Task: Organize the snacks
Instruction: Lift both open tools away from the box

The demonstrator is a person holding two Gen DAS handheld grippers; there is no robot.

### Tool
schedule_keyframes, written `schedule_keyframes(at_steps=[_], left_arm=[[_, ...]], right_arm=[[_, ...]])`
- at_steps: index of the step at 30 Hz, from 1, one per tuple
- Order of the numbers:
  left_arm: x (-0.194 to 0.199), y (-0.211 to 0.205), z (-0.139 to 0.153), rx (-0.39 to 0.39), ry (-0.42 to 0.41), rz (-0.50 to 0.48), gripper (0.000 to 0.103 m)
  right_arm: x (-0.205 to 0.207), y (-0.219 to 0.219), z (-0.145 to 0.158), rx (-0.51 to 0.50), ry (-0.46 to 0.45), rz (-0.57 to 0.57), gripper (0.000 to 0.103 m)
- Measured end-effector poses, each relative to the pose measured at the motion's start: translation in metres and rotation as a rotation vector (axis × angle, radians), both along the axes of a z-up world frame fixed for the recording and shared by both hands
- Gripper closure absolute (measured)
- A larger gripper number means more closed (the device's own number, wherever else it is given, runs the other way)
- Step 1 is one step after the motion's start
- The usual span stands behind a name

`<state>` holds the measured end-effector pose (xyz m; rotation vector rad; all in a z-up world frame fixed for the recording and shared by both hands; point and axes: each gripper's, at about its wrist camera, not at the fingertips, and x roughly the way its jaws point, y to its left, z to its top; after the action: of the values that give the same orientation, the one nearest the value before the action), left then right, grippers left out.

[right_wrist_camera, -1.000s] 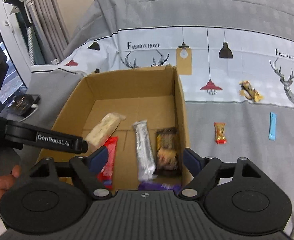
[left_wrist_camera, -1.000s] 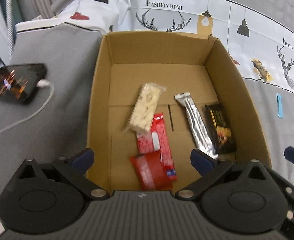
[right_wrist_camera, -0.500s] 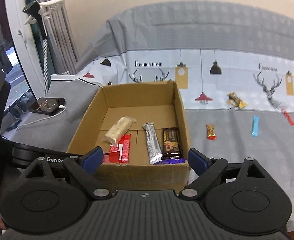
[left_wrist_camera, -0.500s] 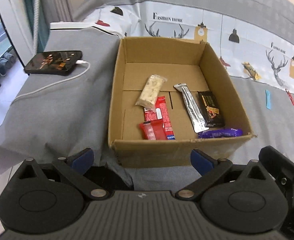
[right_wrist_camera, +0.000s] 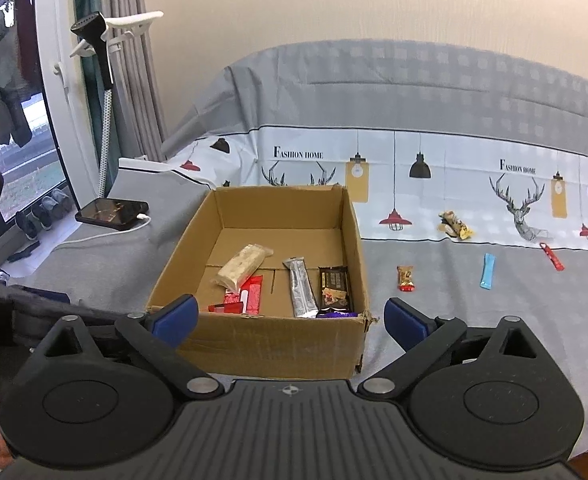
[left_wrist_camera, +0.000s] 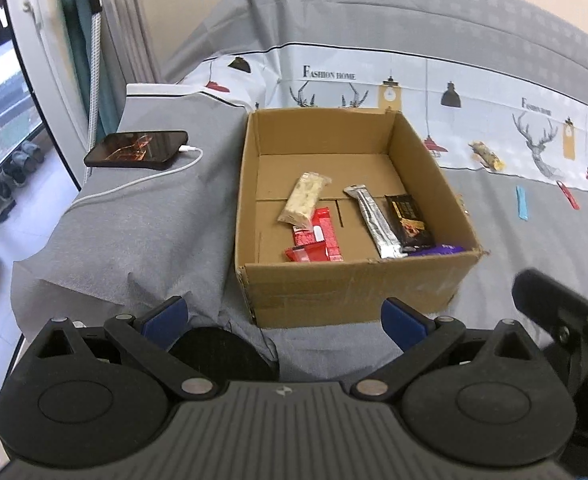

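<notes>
1. Lower edge of both views: left gripper [left_wrist_camera: 284,314] and right gripper [right_wrist_camera: 290,316] both spread wide, nothing between the blue pads, held back short of the box. Risk here: sweeping forward low and shoving the near wall, sliding the whole box on the loose cloth.

2. Centre of frame: cardboard box [right_wrist_camera: 254,336] open-topped on the grey bedsheet [left_wrist_camera: 134,240], already holding a pale nougat bar [right_wrist_camera: 241,267], red wafer packs [right_wrist_camera: 250,295], a silver-wrapped bar [right_wrist_camera: 302,287], a dark chocolate bar [right_wrist_camera: 334,286] and a purple packet [right_wrist_camera: 336,314] against the near wall. Danger of dropping new items onto the pile by the near wall and tipping something over the torn corner at the lower right of the box.

3. Right of centre, beyond the box: small red-gold candy [right_wrist_camera: 406,278], blue stick pack [right_wrist_camera: 488,271], red stick pack [right_wrist_camera: 552,256], all lying flat and well apart. Thin flat wrappers on soft cloth: likely to pinch fabric along with the wrapper, or slip out of the pads.

4. Farther, upper right: brown-yellow snack bar [right_wrist_camera: 456,226] lying on the patterned band. Easy to overlook against the busy print.

5. Left of frame: phone [left_wrist_camera: 138,150] on its white charging cable [left_wrist_camera: 146,182], close to the box's left side. Possible snag on the cable during a leftward swing.
</notes>
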<state>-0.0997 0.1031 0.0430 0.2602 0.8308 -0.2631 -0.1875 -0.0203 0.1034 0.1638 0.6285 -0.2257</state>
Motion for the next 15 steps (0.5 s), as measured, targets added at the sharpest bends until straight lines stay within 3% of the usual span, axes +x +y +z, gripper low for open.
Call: schedule_keyframes(at_steps=[15], left_arm=[[-0.016, 0.006, 0.008, -0.018, -0.029, -0.006, 0.000]], right_arm=[[-0.019, 0.003, 0.008, -0.013, -0.030, -0.013, 0.001]])
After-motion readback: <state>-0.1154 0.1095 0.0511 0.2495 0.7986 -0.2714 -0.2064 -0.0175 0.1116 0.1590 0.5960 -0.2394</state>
